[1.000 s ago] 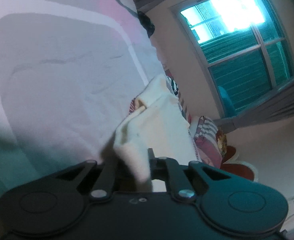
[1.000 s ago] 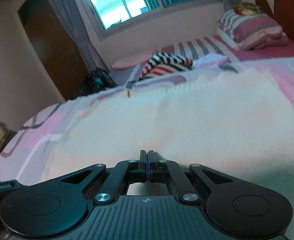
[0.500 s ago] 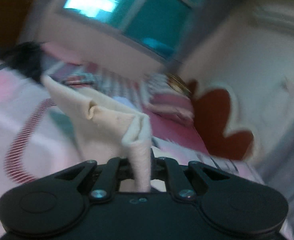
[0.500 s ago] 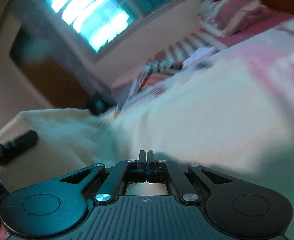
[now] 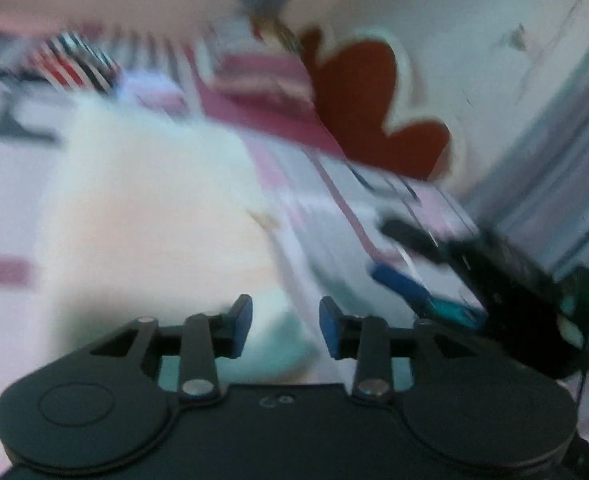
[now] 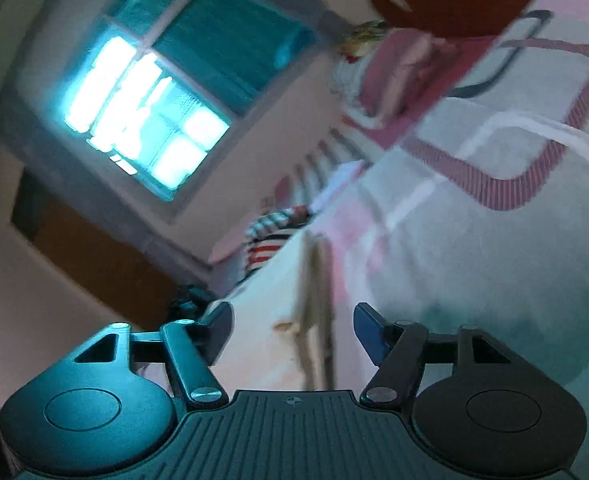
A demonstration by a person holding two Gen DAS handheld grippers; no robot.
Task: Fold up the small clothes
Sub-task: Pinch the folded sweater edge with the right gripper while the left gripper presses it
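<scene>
Now you are letting go: both hand-held grippers, left [image 5: 285,326] and right [image 6: 290,332], are opening off the cream garment [image 5: 150,216], leaving its fold lying on the bed [image 6: 474,264].

**Left gripper opening over a cream garment on the bed**

The black two-finger left gripper [image 5: 285,326] points down at a patterned pink, white and grey bedsheet [image 5: 10,184], its blue-padded jaws opening with no cloth pinched between them. A pale cream knitted garment [image 5: 146,216] lies spread on the sheet just ahead. To the right, the other black gripper with blue pads [image 5: 418,264] hovers over the sheet, badly blurred. Farther back sit a red, white and black striped cloth [image 5: 74,64], pink striped pillows [image 5: 262,80] and a dark red scalloped headboard [image 5: 370,108].
</scene>
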